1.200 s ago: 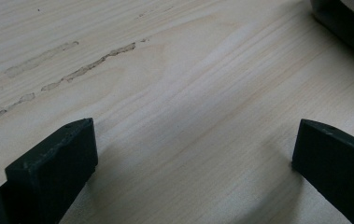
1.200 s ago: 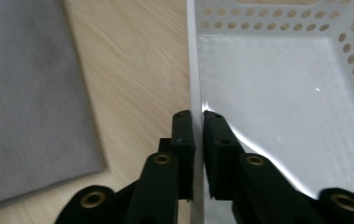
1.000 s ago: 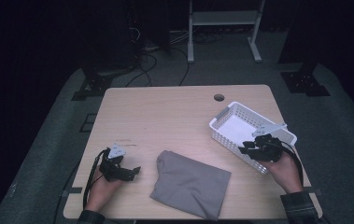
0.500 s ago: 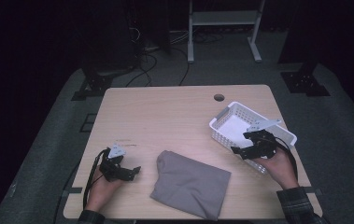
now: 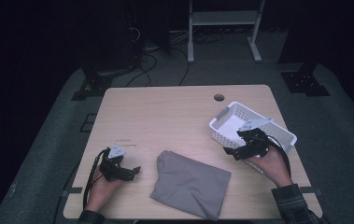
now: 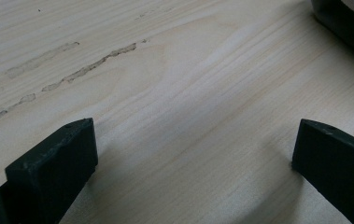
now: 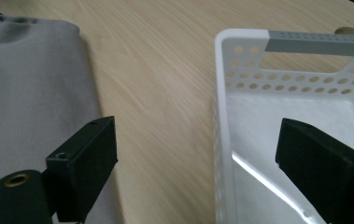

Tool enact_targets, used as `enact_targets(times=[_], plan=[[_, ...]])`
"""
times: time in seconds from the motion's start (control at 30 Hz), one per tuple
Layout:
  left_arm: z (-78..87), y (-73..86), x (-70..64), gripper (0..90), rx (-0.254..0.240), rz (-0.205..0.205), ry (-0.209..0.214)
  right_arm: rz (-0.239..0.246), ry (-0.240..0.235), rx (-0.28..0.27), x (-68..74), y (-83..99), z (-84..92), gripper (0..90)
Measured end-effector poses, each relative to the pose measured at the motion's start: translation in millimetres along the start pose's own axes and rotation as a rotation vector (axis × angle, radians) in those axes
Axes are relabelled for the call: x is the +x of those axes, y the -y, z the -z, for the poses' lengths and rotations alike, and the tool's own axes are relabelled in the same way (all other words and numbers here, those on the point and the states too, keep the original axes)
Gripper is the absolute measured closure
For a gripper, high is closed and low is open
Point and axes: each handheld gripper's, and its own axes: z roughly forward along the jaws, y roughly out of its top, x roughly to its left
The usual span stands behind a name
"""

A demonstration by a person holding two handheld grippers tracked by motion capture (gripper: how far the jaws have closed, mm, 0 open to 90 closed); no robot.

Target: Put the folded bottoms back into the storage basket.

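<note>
Wooden table in the high view carries the folded grey cloth at 6 o'clock and the white basket at 3 o'clock; your right gripper hangs at the basket's near wall, presumably after setting it down. In the left gripper view, your left gripper stands wide over bare wood, parked clear of the cloth edge at 1 o'clock. In the right gripper view the jaws, just opened wide, straddle the basket wall without pinching it, cloth at 9 o'clock, ready for transfer.

Both grippers are black, blocky tools. The left gripper carries a grey three-cornered plate on top and trails a black cable behind it. The right gripper bears a like plate; a dark plaid sleeve shows behind it. Small screw holes mark the jaw blocks.
</note>
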Motion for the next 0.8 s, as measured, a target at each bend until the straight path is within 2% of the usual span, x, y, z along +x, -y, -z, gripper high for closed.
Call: enact_targets(times=[0.2, 0.4, 0.63, 0.8], plan=[[0.0, 0.0, 0.1, 0.0, 0.000, -0.001, 0.001, 0.028, -0.024, 0.012, 9.0, -3.4, -8.4, 10.3], [-0.2, 0.1, 0.3, 0.0, -0.002, -0.003, 0.006, 0.031, -0.057, 0.001, 15.7, -6.9, -10.3, 8.2], [-0.1, 0.2, 0.5, 0.0, -0.002, -0.006, 0.008, 0.071, -0.068, 0.016, 29.3, -11.4, -18.4, 3.2], [-0.1, 0.2, 0.5, 0.0, -0.002, -0.005, 0.008, 0.081, -0.089, 0.027, 37.2, -12.5, -24.4, 1.7]])
